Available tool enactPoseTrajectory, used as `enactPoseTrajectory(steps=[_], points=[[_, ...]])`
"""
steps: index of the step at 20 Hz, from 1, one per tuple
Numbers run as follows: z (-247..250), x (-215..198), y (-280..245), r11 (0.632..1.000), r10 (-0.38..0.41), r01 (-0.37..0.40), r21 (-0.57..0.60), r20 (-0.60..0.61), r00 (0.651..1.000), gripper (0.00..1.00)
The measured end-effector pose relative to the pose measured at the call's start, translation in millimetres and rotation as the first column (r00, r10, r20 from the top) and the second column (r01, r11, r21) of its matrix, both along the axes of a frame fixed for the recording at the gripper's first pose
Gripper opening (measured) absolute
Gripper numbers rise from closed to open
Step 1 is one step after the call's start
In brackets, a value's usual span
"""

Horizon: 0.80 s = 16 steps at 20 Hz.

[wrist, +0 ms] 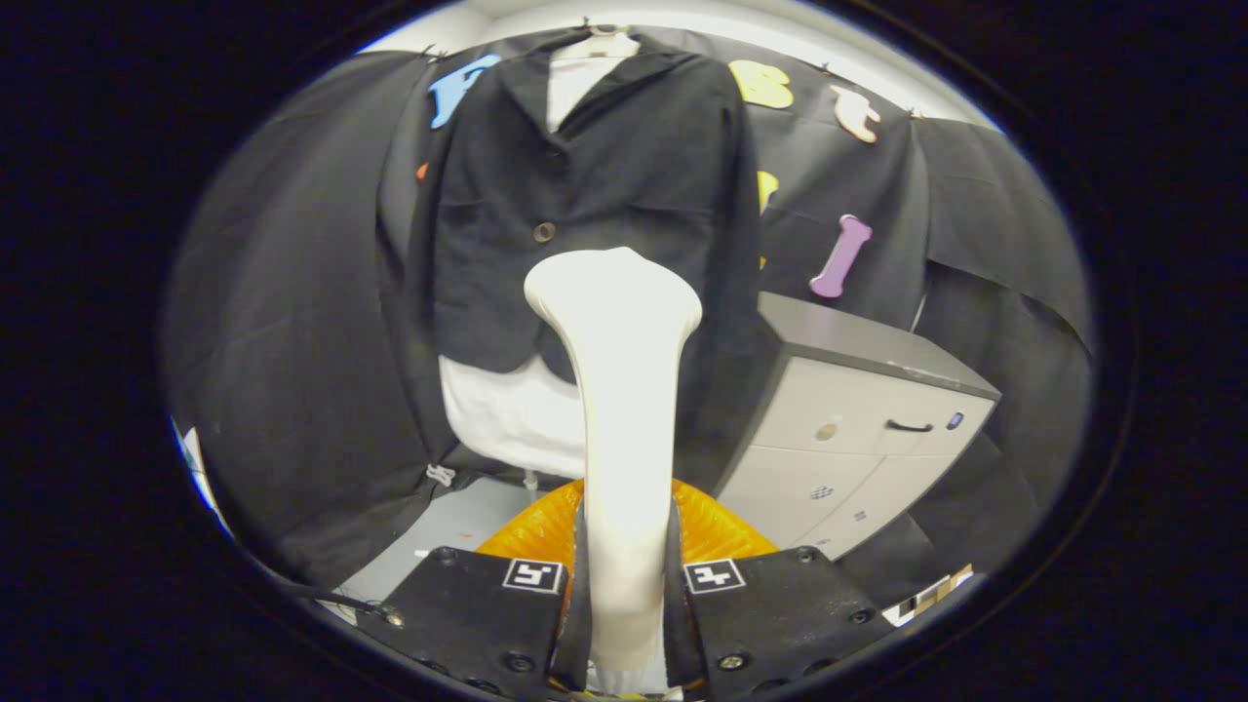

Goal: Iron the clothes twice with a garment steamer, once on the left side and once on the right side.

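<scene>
So we've got the garment steamer [616,390] clamped by its handle in the gripper [624,604], both fingers pressing on it from either side, head sticking up and forward beyond the fingertips. The wide flat head sits right in front of the lower middle of the dark jacket [585,195], roughly under the bottom button, near the hem where the white shirt [507,414] peeks out. We can't tell if the head is actually touching the fabric or just hovering close.

Stuff that could go sideways, in our opinion: the head is parked about on the centre line, so if we just run straight up we'd steam the button placket instead of a proper left panel and right panel. The handle looks smooth and tapered, so a hard push into the cloth might make it twist or slide between the fingers. The jacket hangs loose on its hanger [606,41], so pressure may just swing it away. Also the grey cabinet [858,429] stands just beside the jacket's right edge, which crowds that pass.
</scene>
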<state>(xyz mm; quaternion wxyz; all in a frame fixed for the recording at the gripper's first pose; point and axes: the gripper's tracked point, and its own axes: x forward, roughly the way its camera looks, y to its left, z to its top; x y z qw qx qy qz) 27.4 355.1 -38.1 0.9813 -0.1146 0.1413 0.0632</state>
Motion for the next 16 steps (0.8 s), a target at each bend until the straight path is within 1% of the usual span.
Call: enactPoseTrajectory(steps=[3, 7, 11, 16], points=[[27.3, -10.3, -61.9, 1.000, -0.023, 0.022, 0.020, 0.028, 0.999, 0.32], [50.7, -21.7, -136.1, 0.997, -0.060, 0.057, 0.047, 0.055, 0.997, 0.32], [64.4, -29.2, -187.1, 0.995, -0.077, 0.073, 0.063, 0.063, 0.995, 0.32], [66.0, -36.7, -240.7, 0.994, -0.090, 0.086, 0.072, 0.047, 0.995, 0.32]])
